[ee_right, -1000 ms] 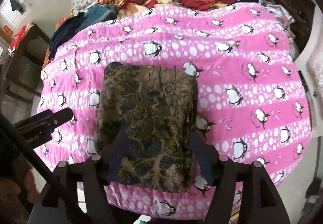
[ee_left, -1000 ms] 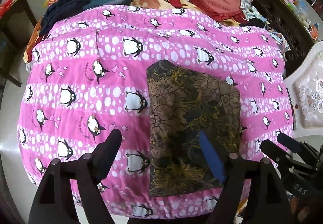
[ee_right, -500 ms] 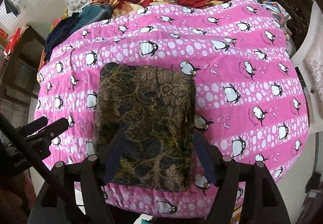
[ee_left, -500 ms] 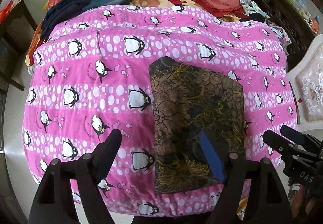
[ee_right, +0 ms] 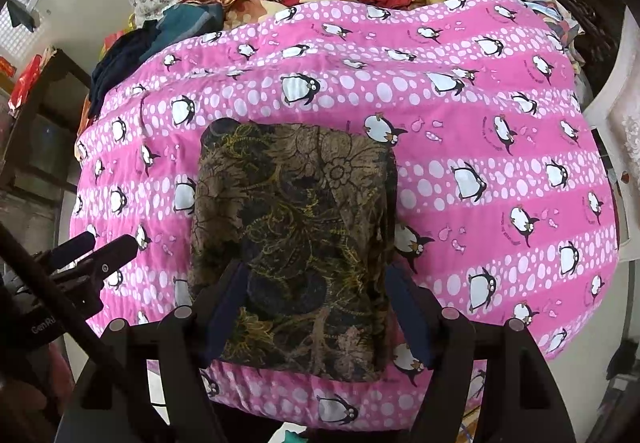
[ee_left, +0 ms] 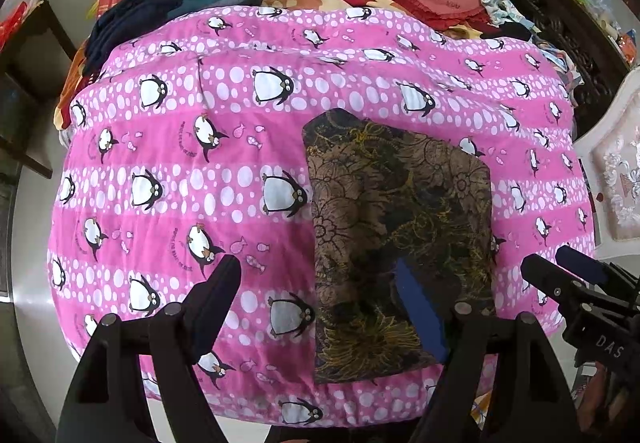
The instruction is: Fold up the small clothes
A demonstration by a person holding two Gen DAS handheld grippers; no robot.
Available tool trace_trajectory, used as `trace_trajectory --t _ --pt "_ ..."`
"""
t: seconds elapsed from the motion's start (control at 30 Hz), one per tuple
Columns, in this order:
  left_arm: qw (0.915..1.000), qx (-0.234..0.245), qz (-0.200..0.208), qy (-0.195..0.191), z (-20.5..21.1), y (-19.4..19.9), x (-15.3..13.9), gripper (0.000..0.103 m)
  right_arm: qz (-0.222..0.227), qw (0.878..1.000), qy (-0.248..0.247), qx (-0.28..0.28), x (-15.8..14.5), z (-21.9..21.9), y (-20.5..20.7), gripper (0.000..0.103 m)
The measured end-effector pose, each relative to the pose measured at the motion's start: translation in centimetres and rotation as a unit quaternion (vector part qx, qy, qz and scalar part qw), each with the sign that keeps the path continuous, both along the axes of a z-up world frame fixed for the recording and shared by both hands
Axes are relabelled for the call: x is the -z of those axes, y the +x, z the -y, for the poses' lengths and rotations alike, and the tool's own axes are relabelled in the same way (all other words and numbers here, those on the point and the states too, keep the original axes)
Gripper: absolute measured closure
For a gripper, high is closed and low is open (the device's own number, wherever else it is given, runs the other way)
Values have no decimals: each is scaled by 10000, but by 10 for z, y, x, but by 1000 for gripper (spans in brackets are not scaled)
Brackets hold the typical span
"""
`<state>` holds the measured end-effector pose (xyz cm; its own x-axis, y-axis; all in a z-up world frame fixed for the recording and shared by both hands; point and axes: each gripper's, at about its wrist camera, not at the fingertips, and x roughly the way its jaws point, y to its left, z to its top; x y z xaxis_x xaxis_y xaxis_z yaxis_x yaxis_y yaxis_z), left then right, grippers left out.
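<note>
The folded dark floral garment [ee_right: 294, 247] lies flat on the pink penguin quilt [ee_left: 192, 171], near its front edge; its layers are hidden. The left tool [ee_left: 318, 301] and right tool [ee_right: 316, 301] are both spread wide, holding nothing. Quilt lies bare to the garment's left and right.

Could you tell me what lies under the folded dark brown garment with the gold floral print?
The folded dark brown floral garment lies flat on the pink penguin-print quilt. The quilt's pattern shows all around it; whatever is directly beneath the garment is covered.
</note>
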<state>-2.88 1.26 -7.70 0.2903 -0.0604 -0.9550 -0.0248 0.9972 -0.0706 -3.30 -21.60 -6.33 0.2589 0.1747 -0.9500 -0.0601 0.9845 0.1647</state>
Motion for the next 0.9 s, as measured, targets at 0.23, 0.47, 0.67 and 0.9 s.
trace_trajectory --t 0.23,0.47,0.67,0.9 --pt "10000 8 -1 3 0 1 -1 25 -20 10000 14 -22 1 0 1 28" --pt "10000 21 -16 1 1 1 0 25 -78 10000 37 -16 3 1 1 27" --pt "10000 14 -27 4 1 1 0 25 -96 9999 31 -18 4 0 1 27" --pt "10000 15 -34 2 2 0 1 25 -139 9999 30 -26 6 -1 0 26"
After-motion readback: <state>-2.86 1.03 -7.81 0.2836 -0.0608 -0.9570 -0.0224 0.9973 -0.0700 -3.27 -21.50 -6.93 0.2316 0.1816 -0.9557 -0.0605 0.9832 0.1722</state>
